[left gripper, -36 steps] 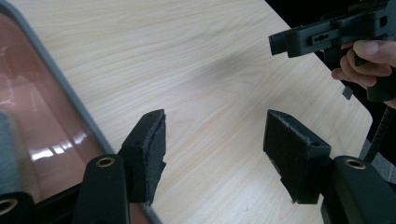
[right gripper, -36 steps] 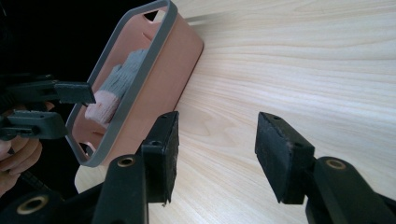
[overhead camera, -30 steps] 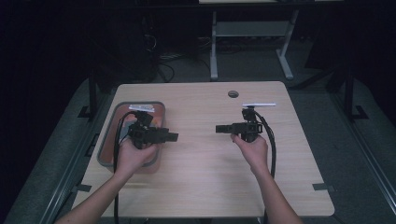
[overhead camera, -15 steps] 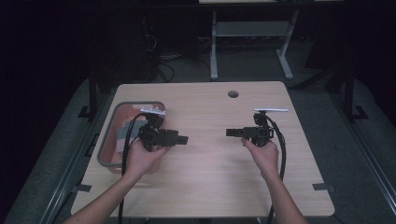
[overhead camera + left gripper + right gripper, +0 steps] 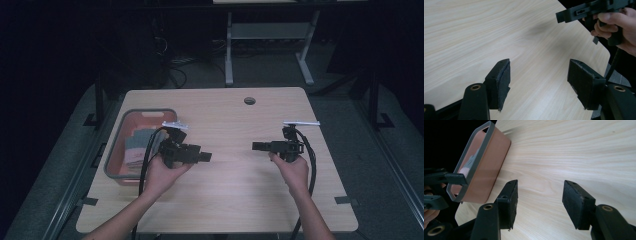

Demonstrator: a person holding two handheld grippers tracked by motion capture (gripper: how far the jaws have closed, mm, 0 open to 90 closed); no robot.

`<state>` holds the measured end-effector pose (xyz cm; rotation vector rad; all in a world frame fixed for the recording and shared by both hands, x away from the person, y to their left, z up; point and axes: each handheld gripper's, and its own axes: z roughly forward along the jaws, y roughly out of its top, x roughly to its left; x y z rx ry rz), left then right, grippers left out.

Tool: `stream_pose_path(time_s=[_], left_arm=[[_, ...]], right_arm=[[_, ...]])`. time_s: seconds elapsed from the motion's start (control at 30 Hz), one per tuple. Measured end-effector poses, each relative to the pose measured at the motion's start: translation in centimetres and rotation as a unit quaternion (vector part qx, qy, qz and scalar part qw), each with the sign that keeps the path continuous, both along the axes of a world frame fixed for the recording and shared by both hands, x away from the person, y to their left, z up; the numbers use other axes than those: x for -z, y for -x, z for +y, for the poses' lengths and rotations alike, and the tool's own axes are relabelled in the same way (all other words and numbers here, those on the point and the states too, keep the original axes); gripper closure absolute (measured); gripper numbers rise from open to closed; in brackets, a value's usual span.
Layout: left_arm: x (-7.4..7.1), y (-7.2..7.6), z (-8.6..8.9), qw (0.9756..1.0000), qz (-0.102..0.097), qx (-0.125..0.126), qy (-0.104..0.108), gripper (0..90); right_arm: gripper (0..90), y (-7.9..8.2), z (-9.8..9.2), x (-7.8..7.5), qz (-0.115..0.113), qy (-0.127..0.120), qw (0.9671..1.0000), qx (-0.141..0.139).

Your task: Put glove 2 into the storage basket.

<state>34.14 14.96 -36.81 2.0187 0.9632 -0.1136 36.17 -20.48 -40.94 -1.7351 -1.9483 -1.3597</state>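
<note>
**A:** What is there to work on, and where is it?

**B:** A salmon-coloured basket (image 5: 116, 159) with a grey rim stands at the left edge of the wooden table (image 5: 240, 190). Inside lies folded cloth (image 5: 136, 149), grey and pale; I cannot make out what kind. It is the thing nearest to the hands.

**A:** And the grippers?

**B:** The left gripper (image 5: 204, 157) hangs just right of the basket, pointing toward the table's middle. The right gripper (image 5: 257, 146) faces it from the right half, well apart from it. Each gripper's own view shows its jaws fairly wide apart, with bare tabletop between them and nothing held.

**A:** What has just changed?

**B:** A second ago the left gripper hovered over the basket; now it is beside it, over bare wood. The right hand has drifted further right. Both pairs of jaws have just been opening.

**A:** Meaning?

**B:** Likely nothing has been picked up yet. The cloth lies untouched in the basket, so the work looks barely begun.
</note>
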Motion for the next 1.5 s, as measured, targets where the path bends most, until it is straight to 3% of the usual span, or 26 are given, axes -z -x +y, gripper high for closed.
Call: stream_pose_path(time_s=[0.4,0.9,1.23,1.33,1.5], left_arm=[[1.5,0.7,-2.5,0.9997,0.007,0.018,0.013,33.8],[3.1,1.9,-4.1,0.9994,0.011,0.028,0.018,31.0],[4.1,3.0,-4.6,0.9993,0.004,0.034,0.018,29.9],[4.5,3.7,-4.8,0.9991,-0.014,0.039,0.012,29.9],[5.3,4.4,-5.0,0.9988,-0.010,0.048,0.010,28.7]], right_arm=[[43.0,1.3,-3.4,1.7,0.011,-0.006,0.9996,0.025],[40.4,3.0,-5.9,3.1,0.007,-0.014,0.9996,0.025],[38.9,5.1,-7.6,3.9,0.009,-0.021,0.9994,0.026],[37.6,5.8,-8.0,4.2,0.005,-0.022,0.9995,0.023],[35.5,6.7,-8.3,4.7,0.003,-0.020,0.9997,0.015]])
